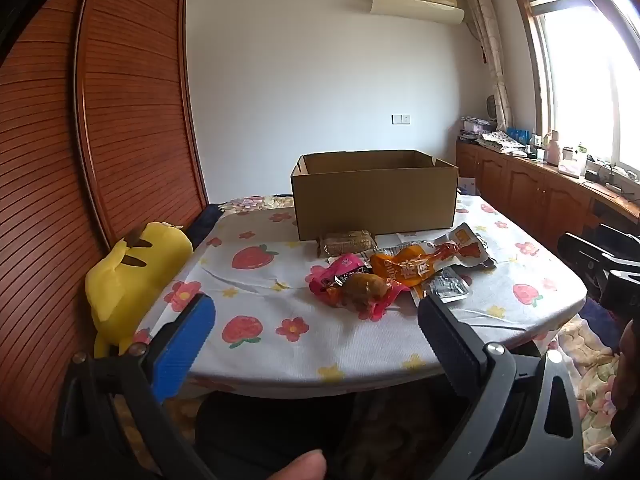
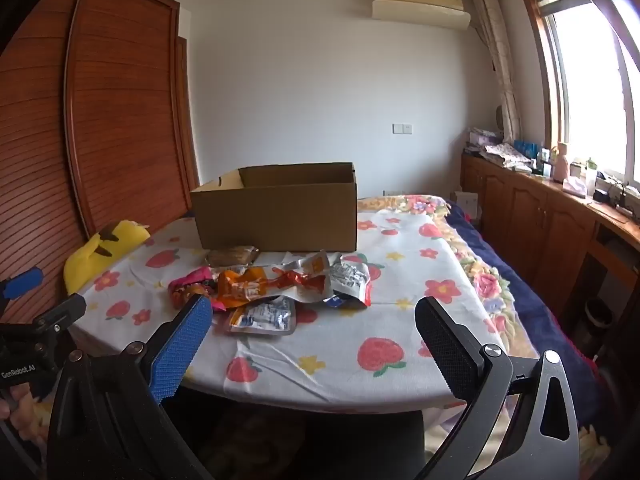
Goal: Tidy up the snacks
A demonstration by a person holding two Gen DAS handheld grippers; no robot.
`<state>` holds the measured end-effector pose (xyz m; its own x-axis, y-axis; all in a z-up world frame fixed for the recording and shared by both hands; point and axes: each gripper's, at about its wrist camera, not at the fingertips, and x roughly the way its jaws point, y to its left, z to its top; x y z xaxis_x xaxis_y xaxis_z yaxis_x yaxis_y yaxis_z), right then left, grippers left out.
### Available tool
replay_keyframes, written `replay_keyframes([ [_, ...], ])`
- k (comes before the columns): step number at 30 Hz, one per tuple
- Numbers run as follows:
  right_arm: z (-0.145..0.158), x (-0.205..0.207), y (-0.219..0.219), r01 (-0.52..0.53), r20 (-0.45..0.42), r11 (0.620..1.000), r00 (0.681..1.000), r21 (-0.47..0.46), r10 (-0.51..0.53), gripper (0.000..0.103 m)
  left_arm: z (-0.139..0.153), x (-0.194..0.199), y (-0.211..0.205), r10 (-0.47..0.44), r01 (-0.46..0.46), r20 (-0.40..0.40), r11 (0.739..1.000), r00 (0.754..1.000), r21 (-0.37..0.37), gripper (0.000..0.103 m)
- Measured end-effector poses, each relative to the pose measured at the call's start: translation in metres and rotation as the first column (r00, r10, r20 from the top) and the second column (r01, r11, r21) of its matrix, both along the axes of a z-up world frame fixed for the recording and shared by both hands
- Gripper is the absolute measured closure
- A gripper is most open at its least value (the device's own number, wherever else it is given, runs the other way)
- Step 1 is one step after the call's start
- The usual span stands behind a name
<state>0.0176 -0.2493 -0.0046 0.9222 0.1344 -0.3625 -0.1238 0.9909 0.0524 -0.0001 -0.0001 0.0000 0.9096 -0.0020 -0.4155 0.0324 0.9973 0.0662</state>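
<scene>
A pile of snack packets lies on the flowered tablecloth (image 1: pixel 280 280) in front of an open cardboard box (image 1: pixel 376 194) (image 2: pixel 276 210). In it are a pink packet (image 1: pixel 340 276) (image 2: pixel 188 280), an orange packet (image 1: pixel 404 266) (image 2: pixel 240 286), a red and silver packet (image 1: pixel 460 246) (image 2: pixel 316 276) and a silver pouch (image 2: pixel 264 316). A brown bar packet (image 1: pixel 346 242) (image 2: pixel 232 256) lies against the box's front wall. My left gripper (image 1: pixel 316 320) hangs open near the table's front edge, short of the pile, nothing between its fingers. My right gripper (image 2: pixel 314 324) is open too, just short of the silver pouch.
A yellow plush toy (image 1: pixel 132 276) (image 2: pixel 104 246) sits at the table's left edge beside a wooden wardrobe (image 1: pixel 132 100). Wooden cabinets (image 2: pixel 540 208) with clutter on top run under the window at right. A floral blanket (image 2: pixel 480 272) lies to the right of the table.
</scene>
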Motion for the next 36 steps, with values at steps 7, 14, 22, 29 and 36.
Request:
replay_keyframes([
  [7, -0.0016, -0.0009, -0.002, 0.003, -0.005, 1.0, 1.0, -0.028, -0.003, 0.0, 0.0004, -0.0006, 0.0001, -0.001, 0.001, 0.0, 1.0, 1.0, 0.007, 0.001],
  [14, 0.0005, -0.0003, 0.0018, 0.004, -0.005, 1.0, 1.0, -0.029, -0.004, 0.0, 0.006, -0.0016, 0.001, 0.004, -0.004, 0.003, 1.0, 1.0, 0.005, 0.001],
  [22, 0.0009, -0.0006, 0.0012, 0.002, -0.004, 1.0, 1.0, -0.024, -0.002, 0.0, 0.0077, -0.0015, 0.0014, 0.003, -0.003, 0.008, 1.0, 1.0, 0.004, 0.001],
  [29, 0.001, -0.0016, 0.0015, 0.002, -0.003, 1.0, 1.0, -0.025, -0.002, 0.0, 0.0079, -0.0015, 0.0022, 0.003, -0.003, 0.012, 1.0, 1.0, 0.004, 0.001],
  [36, 0.0012, -0.0021, 0.0016, 0.002, -0.003, 1.0, 1.0, -0.025, -0.002, 0.0, 0.0081, -0.0022, 0.0018, 0.003, -0.003, 0.014, 1.0, 1.0, 0.004, 0.001],
])
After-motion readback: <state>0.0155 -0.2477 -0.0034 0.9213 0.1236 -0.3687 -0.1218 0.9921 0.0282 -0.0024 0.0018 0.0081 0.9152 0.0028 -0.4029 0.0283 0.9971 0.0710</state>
